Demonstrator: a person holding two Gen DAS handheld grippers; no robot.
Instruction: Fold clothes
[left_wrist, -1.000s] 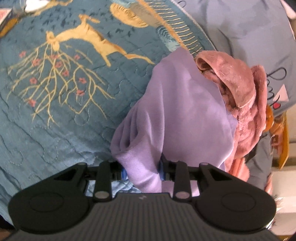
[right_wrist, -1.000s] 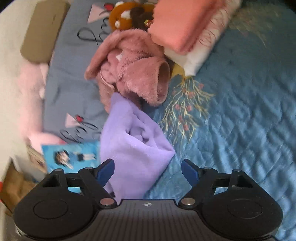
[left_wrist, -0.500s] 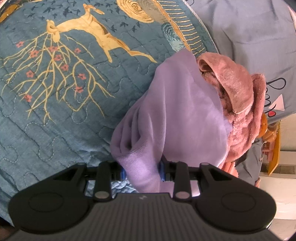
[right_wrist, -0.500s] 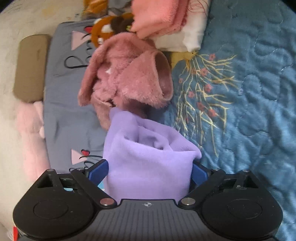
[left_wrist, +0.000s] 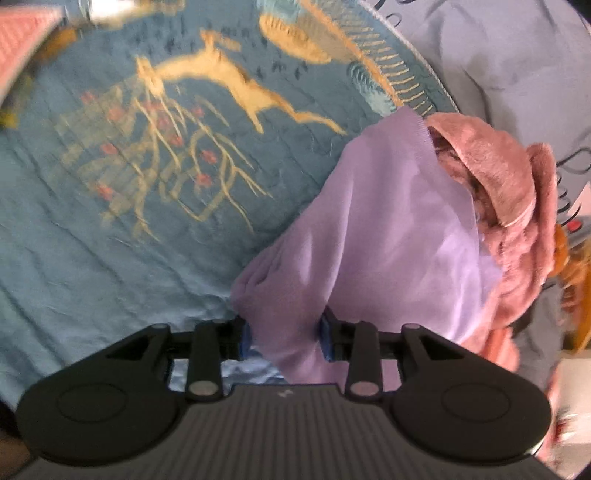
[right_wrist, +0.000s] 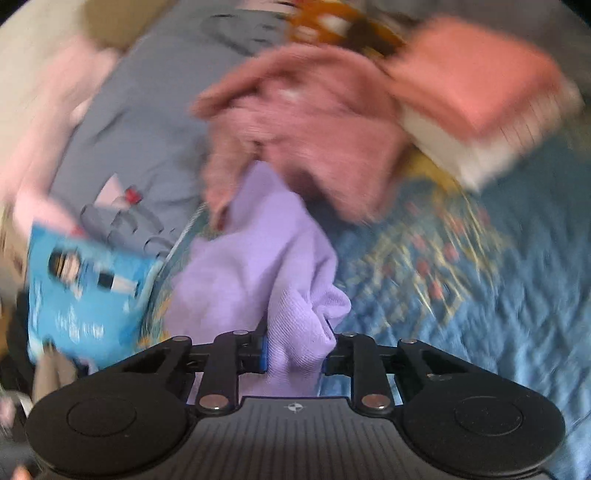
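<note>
A lilac garment (left_wrist: 388, 229) hangs bunched between both grippers above the blue bedspread (left_wrist: 110, 221). My left gripper (left_wrist: 284, 338) is shut on one bunched edge of it. My right gripper (right_wrist: 295, 352) is shut on another bunched edge of the lilac garment (right_wrist: 258, 258). A fluffy pink garment (left_wrist: 509, 192) lies crumpled just behind the lilac one, also in the right wrist view (right_wrist: 314, 122). The right wrist view is blurred by motion.
A folded coral and white stack (right_wrist: 480, 96) sits on the bedspread (right_wrist: 498, 295) at the far right. A grey-blue pillowcase (right_wrist: 147, 122) and a blue printed packet (right_wrist: 81, 284) lie to the left. A brown plush toy (right_wrist: 332, 26) is behind the pink garment.
My right gripper has closed on the lilac garment, having been open a second ago. Both grippers have shifted, and the garment is pulled up between them. The left stays shut.
</note>
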